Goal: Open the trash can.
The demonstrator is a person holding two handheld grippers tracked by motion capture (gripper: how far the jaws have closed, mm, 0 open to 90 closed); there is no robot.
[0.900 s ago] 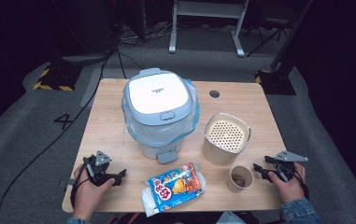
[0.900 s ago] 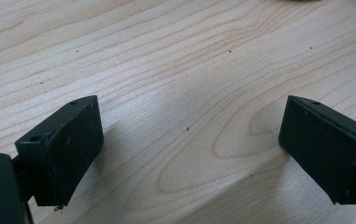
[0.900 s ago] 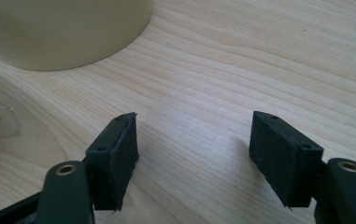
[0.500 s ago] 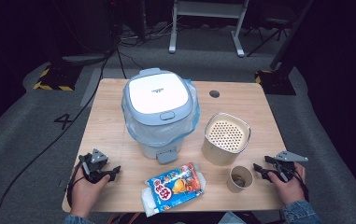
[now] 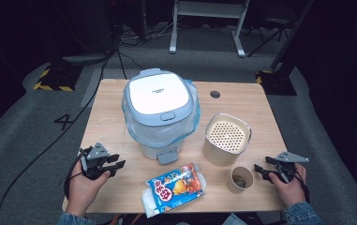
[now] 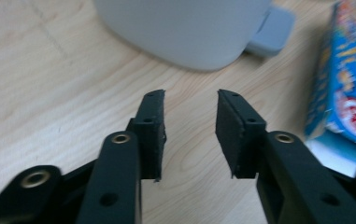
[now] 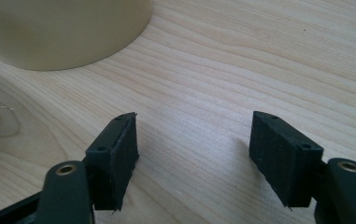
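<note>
Crinkly foil snack packet [image 5: 176, 187] — light, slippery; pinch an edge.
Left gripper [image 5: 113, 165] and right gripper [image 5: 260, 169]: jaws parted, holding nothing.

One bin [image 5: 159, 112], one canister [image 5: 226, 139], one cup [image 5: 240, 180], one packet [image 5: 176, 188], two grippers.

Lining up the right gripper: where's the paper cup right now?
In the high view the paper cup stands near the table's front edge, just left of the right gripper and in front of the beige canister.
</note>
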